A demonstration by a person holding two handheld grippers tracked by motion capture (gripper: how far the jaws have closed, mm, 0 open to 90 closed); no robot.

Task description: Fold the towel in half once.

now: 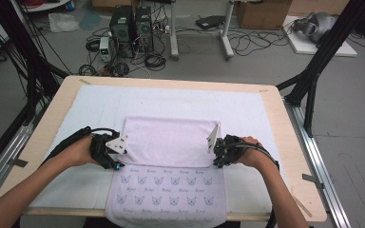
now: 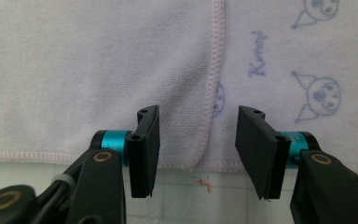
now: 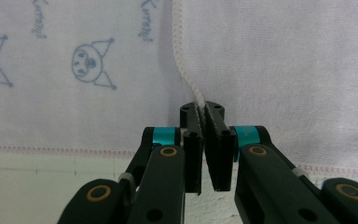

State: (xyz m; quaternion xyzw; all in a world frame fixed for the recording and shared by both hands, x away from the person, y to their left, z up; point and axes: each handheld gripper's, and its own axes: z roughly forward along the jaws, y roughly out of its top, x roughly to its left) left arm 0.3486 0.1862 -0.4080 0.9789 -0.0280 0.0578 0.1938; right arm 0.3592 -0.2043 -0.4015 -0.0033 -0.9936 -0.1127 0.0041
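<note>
1. On the table [image 1: 292, 190], a pale lilac terry towel with blue cat-face print [image 1: 171, 190] lies with its far half folded over, plain side up.
2. The left claw [image 2: 198, 149] is spread, its jaws standing either side of the folded hem without pressing it.
3. The right claw [image 3: 208, 149] is pressed together, pinching the towel's stitched edge.

High view above my side of the table, looking forward and down, my left claw's camera close along its black jaws, my right claw's likewise, all sharing the folded pale lilac cat-print terry towel [image 1: 168, 156].
</note>
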